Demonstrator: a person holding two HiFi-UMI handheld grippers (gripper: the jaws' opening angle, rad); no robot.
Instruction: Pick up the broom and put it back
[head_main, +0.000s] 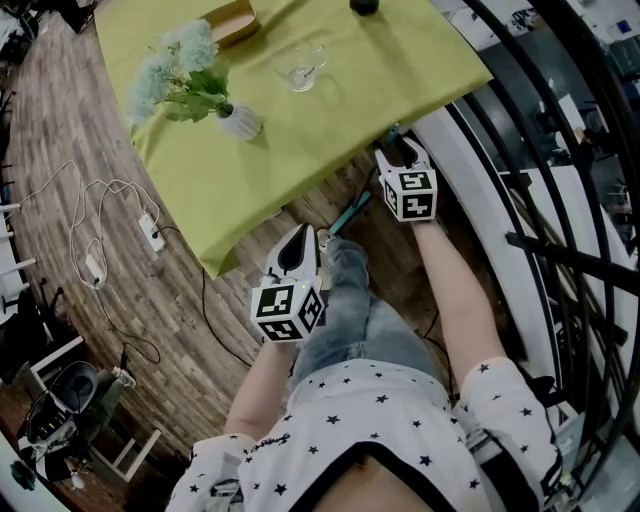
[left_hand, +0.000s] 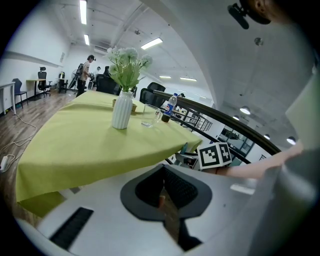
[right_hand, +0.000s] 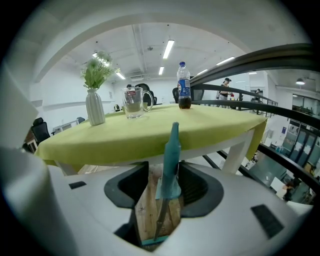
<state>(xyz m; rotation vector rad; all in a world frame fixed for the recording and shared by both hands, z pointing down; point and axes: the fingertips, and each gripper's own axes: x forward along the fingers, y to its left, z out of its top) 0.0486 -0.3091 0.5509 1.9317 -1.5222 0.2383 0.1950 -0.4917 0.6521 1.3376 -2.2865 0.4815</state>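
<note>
Right gripper (right_hand: 164, 174): jaws apart, broom handle (right_hand: 173, 147) loose between, propped by table (right_hand: 125, 142); left gripper (left_hand: 163, 182) closed, empty; put-back seemingly near complete.

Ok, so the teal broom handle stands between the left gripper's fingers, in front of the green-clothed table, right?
Wrong gripper: the teal broom handle stands between the right gripper's fingers, in front of the green-clothed table. The right gripper view shows it.
</note>
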